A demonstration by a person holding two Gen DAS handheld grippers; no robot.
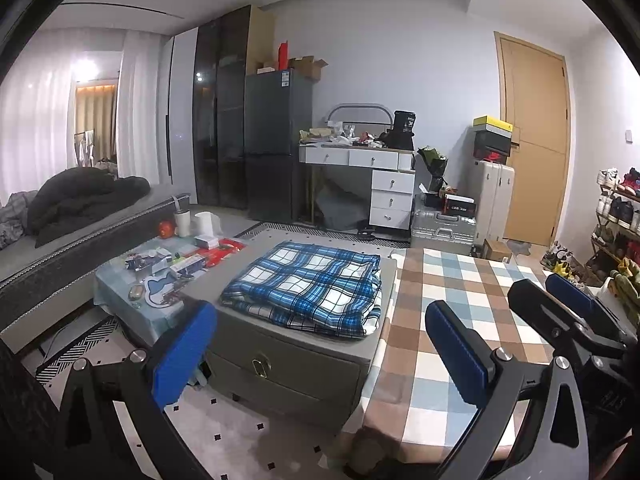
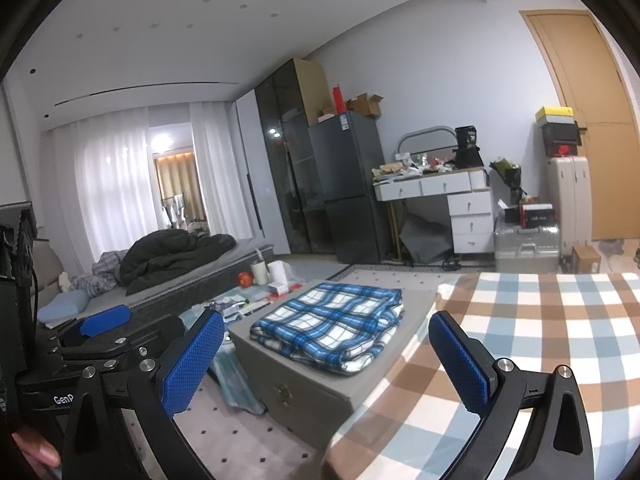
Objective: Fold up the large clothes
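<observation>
Left wrist view alone shows a shoe rack (image 1: pixel 616 216) at right; right wrist view shows a fingertip (image 2: pixel 38 450) lower left. Both the left tool (image 1: pixel 320 344) and right tool (image 2: pixel 326 356) hover level, fingers apart, empty, before the folded blue plaid cloth (image 1: pixel 308 284)

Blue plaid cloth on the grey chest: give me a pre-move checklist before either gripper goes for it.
1. Left gripper open and holding nothing: ok.
2. Right gripper open and holding nothing: ok.
3. Blue plaid cloth lies folded on top of the grey chest, nothing resting on it: ok.
4. Neither gripper touches the cloth; both hover short of it: ok.
5. Checked tablecloth beside the chest shows a bare surface for laying the cloth out: ok.
6. Whether the cloth's layers are separate garments or one piece: cannot tell.
</observation>
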